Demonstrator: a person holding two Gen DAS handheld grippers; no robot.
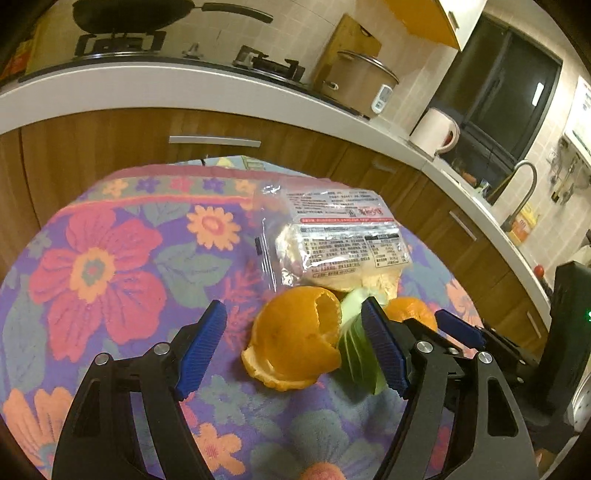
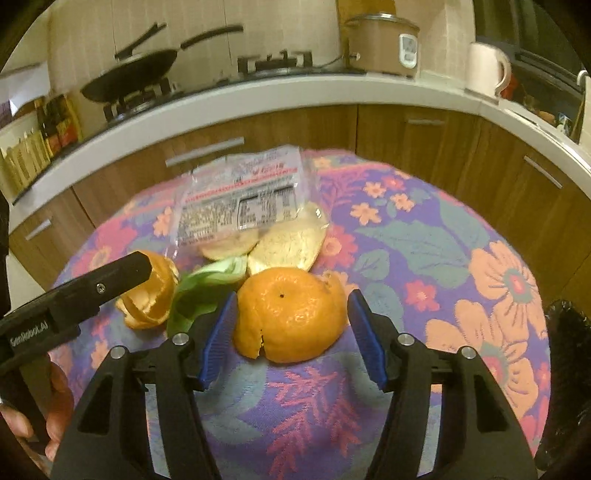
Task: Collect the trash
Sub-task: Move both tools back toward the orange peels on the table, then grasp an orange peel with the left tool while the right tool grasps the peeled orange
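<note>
On the left wrist view, your left gripper (image 1: 293, 347) stands wide open over a round table covered by a floral cloth (image 1: 110, 266), its blue pads on either side of a curled orange peel (image 1: 295, 343) without gripping it. A green vegetable scrap (image 1: 356, 354) lies just beside that peel, touching the right-hand pad. A second orange peel (image 1: 413, 314) sits behind that pad, and a clear plastic wrapper (image 1: 332, 236) with printed labels lies further back, with pale peel pieces under its near edge. Behind the table you see a counter with a frying pan (image 1: 114, 14) on the stove, a lidded rice cooker (image 1: 360, 85) whose contents are hidden, and a white kettle (image 1: 436, 131). On the right wrist view, your right gripper (image 2: 291, 332) is also wide open, its pads flanking a domed orange peel (image 2: 291, 317) that rests skin-up on the floral cloth (image 2: 461, 258); you cannot tell whether the pads touch it. The left gripper (image 2: 110, 280) reaches in from the left over the curled peel (image 2: 151, 302), with the green scrap (image 2: 199, 291) between the two peels. Pale peel pieces (image 2: 288, 247) and the wrapper (image 2: 243, 199) lie beyond.
</note>
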